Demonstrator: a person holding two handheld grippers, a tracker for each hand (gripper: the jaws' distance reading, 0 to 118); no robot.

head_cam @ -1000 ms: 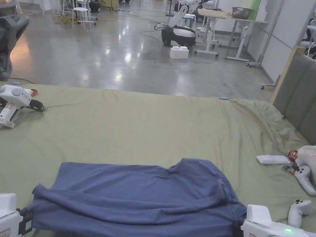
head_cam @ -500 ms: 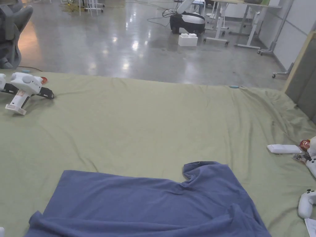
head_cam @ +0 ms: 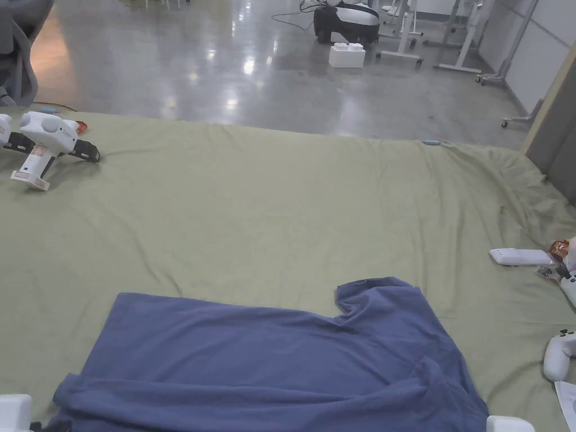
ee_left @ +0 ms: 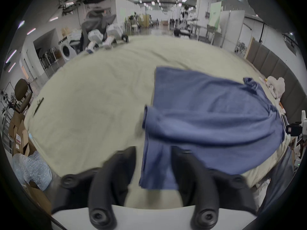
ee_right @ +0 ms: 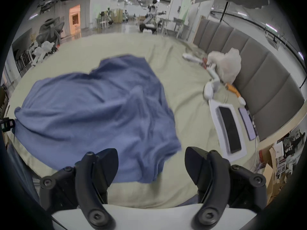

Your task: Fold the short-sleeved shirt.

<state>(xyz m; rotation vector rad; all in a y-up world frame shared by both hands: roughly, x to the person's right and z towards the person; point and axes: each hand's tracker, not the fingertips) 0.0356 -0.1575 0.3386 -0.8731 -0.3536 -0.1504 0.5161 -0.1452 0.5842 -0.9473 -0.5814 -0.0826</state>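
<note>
The blue short-sleeved shirt (head_cam: 281,360) lies on the green bed sheet (head_cam: 281,214), its near edge doubled into a loose fold and one sleeve sticking out at the far right. In the left gripper view, the left gripper (ee_left: 152,165) is open, and the shirt's (ee_left: 216,117) near left corner hangs loose between the jaws. In the right gripper view, the right gripper (ee_right: 151,164) stands wide open at the shirt's (ee_right: 91,109) near right corner. That cloth sits by the left jaw, unpressed.
A spare white gripper (head_cam: 39,143) lies at the bed's far left. A white remote (head_cam: 517,257) and a controller (head_cam: 557,354) lie at the right edge. A tablet (ee_right: 229,129) and a white bundle (ee_right: 224,66) sit beside the padded headboard (ee_right: 257,77). Boxes and bubble wrap (ee_left: 31,172) stand left of the bed.
Both grippers held the shirt's near corners taut a second ago; now both are open and the cloth has slackened onto the sheet. The head camera has tilted down.
</note>
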